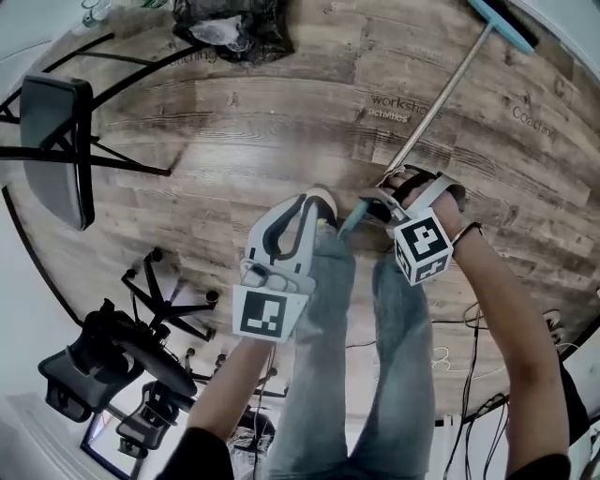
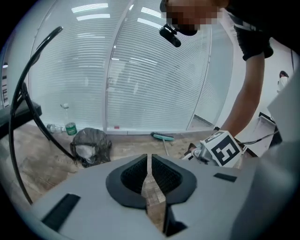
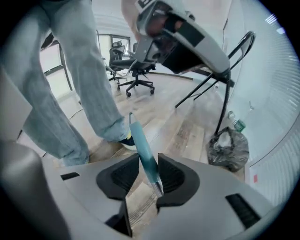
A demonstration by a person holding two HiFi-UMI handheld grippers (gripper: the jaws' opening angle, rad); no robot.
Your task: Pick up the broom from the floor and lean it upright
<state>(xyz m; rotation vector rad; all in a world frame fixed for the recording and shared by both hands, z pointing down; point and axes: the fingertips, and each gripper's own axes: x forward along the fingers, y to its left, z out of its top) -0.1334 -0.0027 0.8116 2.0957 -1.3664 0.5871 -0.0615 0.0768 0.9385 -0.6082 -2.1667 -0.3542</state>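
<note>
Broom [image 1: 441, 98] handle tip is clamped in right gripper [image 3: 147, 169] jaws. Left gripper [image 2: 149, 174] jaws are closed, empty. Handle should be raised steadily, brush end kept on floor [image 1: 281, 131].

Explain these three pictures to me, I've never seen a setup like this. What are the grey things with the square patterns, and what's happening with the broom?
There is no robot here. A person holds a two-jaw hand tool, called a gripper, in each hand. The head view comes from a camera on the person's head, looking down past their legs at the wooden floor. The two gripper views come from cameras riding on the tools, looking along their jaws. The patterned cubes are part of the tools. The right gripper is closed on the teal end of the broom, whose brush head rests on the floor by the wall. The left gripper is shut and empty. A black bag and a folding chair stand nearby.
</note>
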